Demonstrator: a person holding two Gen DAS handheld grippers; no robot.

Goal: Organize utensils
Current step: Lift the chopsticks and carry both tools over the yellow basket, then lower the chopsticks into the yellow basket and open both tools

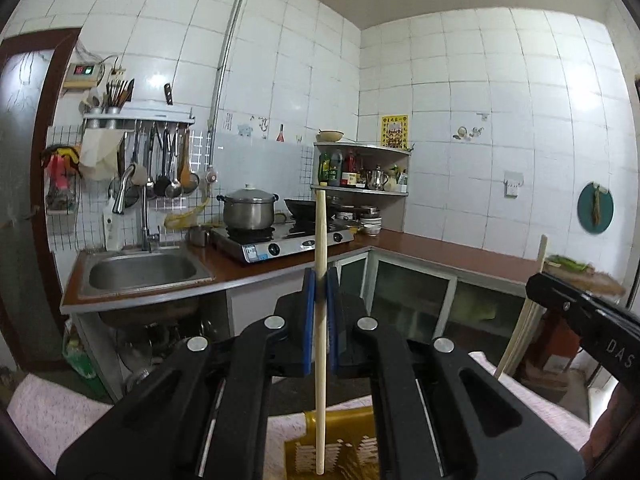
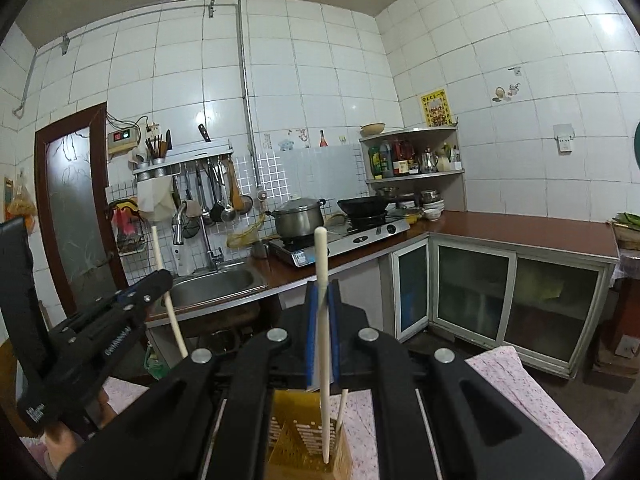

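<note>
My left tool is clamped on a wooden chopstick, my right tool on a pale chopstick. Both sticks hang upright above the yellow holder, with open room ahead towards the surface.

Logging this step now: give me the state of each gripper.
Left gripper: shut on a wooden chopstick, held upright.
Right gripper: shut on a white chopstick, its lower end over the yellow utensil basket.
</note>
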